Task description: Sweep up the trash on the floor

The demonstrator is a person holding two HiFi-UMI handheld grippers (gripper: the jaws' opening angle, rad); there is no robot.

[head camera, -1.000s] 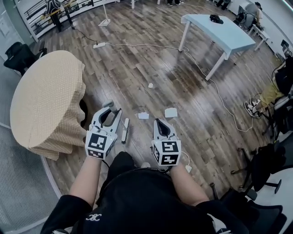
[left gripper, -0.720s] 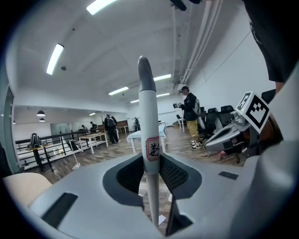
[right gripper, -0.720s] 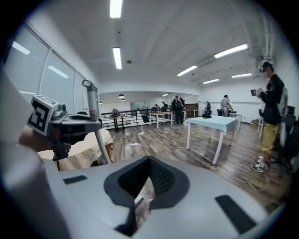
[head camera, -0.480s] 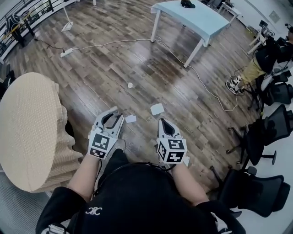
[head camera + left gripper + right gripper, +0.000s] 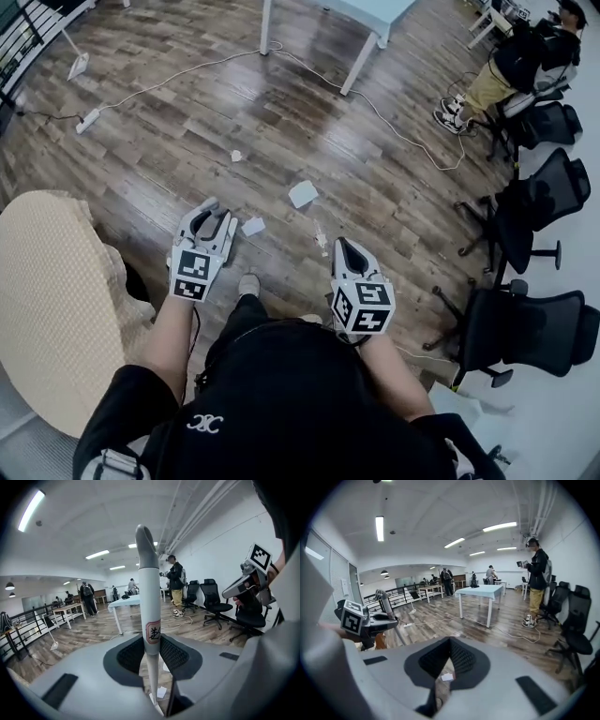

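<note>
Left gripper point(image 5: 214, 212) jaws clamped on an upright white handle point(image 5: 148, 597); right gripper point(image 5: 343, 246) jaws together, empty; both near the paper scraps point(image 5: 303, 194) on the floor point(image 5: 187, 112).

White handle point(image 5: 147, 583) lower end hidden by left gripper point(image 5: 151, 663); blue table point(image 5: 375, 7) cut off at top edge.

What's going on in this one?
A person stands on a wooden floor with a hand-held gripper in each hand. The left hand-held gripper is clamped on an upright white pole, probably a broom handle. The right hand-held gripper is shut with nothing in it. Paper scraps lie on the floor just ahead, not yet swept up.
</note>
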